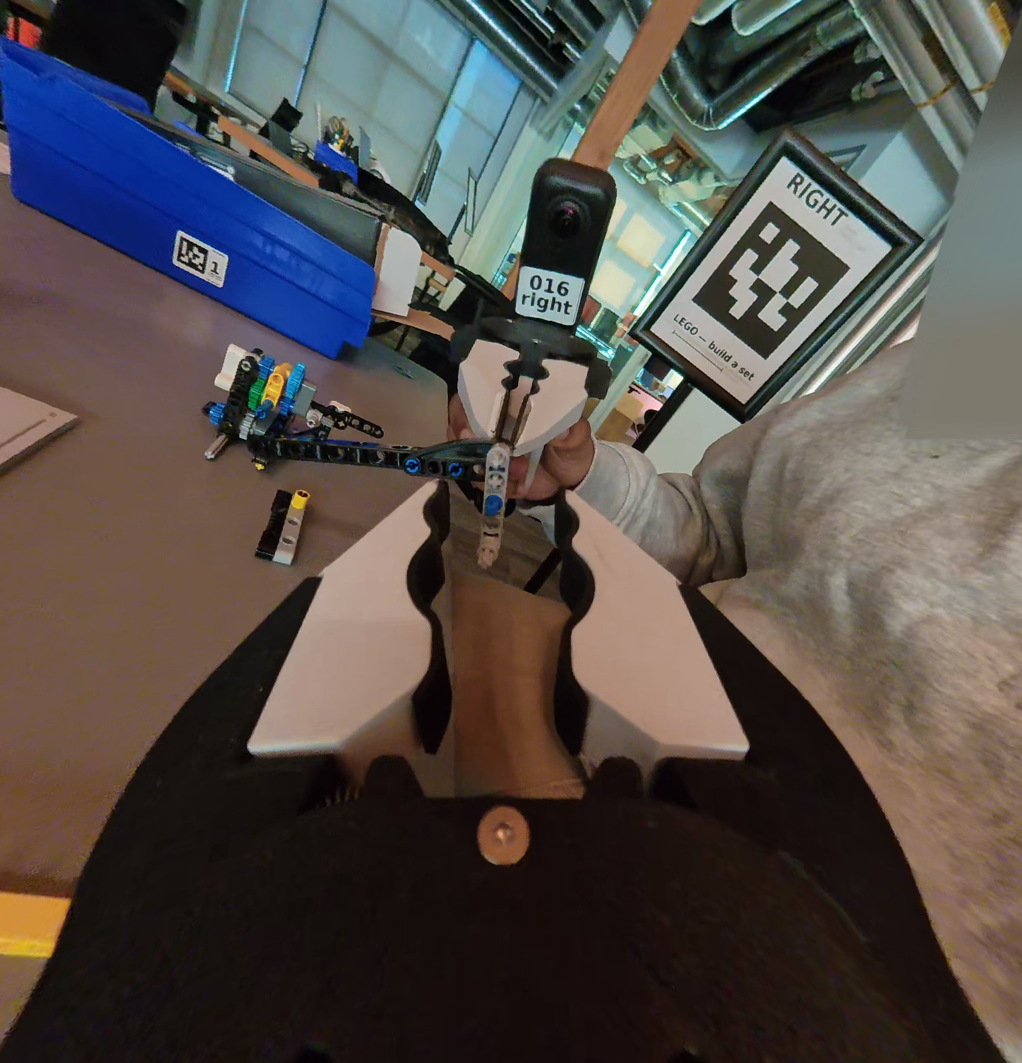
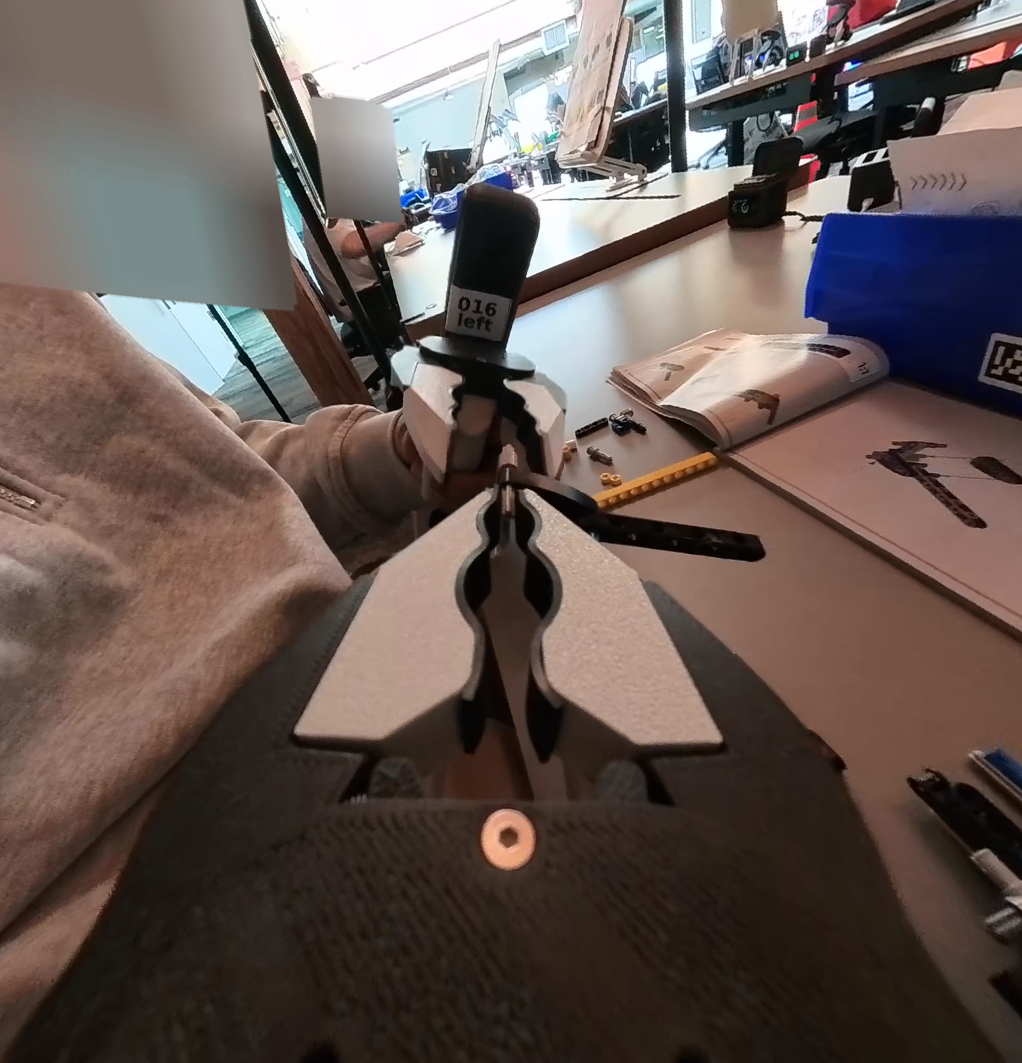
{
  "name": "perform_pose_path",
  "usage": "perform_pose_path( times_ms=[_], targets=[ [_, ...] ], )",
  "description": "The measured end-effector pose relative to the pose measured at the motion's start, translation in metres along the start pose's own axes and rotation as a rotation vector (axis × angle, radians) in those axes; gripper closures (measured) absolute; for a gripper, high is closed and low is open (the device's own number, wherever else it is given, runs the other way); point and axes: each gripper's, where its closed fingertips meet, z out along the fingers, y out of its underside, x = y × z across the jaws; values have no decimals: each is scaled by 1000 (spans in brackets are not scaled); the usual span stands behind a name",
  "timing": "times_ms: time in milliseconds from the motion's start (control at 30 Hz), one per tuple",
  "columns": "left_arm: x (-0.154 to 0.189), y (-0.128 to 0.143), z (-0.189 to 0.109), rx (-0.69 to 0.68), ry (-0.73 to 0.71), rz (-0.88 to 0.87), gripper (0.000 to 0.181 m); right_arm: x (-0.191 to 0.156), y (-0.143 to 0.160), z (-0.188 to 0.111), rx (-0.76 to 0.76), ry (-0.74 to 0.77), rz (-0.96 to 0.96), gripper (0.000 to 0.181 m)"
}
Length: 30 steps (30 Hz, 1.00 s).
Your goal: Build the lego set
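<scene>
My right gripper [image 2: 506, 499] is shut on a thin grey beam [image 1: 493, 500] that hangs upright in the air, with a blue pin in it and a tan pin at its lower end. A long black beam [image 1: 347, 454] with blue pins is joined to it and sticks out sideways; its far end is free in the right wrist view [image 2: 675, 538]. My left gripper [image 1: 500, 496] is open, facing the right gripper [image 1: 511, 440], with the grey beam's lower part between its fingertips. The partly built model [image 1: 261, 397] stands on the grey table [image 1: 123, 633].
A small black, grey and yellow block [image 1: 284, 526] lies near the model. A blue bin [image 1: 181, 190] stands at the back. An open instruction booklet [image 2: 756, 379], a yellow beam [image 2: 655, 479] and small loose parts [image 2: 612, 425] lie on the table. A framed sign [image 1: 773, 276] stands at the table's edge. My two grippers' fingertips are within a few centimetres of each other. From either gripper's tips it is about 15 cm to the partly built model [image 1: 261, 397].
</scene>
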Motion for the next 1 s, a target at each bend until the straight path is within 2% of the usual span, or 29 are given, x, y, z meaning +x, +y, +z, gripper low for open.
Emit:
perform_pose_path(
  times_ms=[200, 467, 700, 867, 1000],
  targets=[
    [1, 5, 8, -16, -9, 9, 156, -4, -1, 3, 23, -35, 39, 179],
    [3, -2, 5, 28, 14, -10, 177, -7, 2, 7, 10, -38, 33, 179],
    [5, -6, 3, 43, 17, 20, 179, -7, -3, 9, 36, -1, -13, 178],
    [2, -13, -2, 80, 0, 25, 179, -1, -12, -1, 81, 26, -17, 163],
    [0, -21, -8, 133, -1, 8, 179, 3, -14, -8, 97, 12, 23, 162]
  ],
)
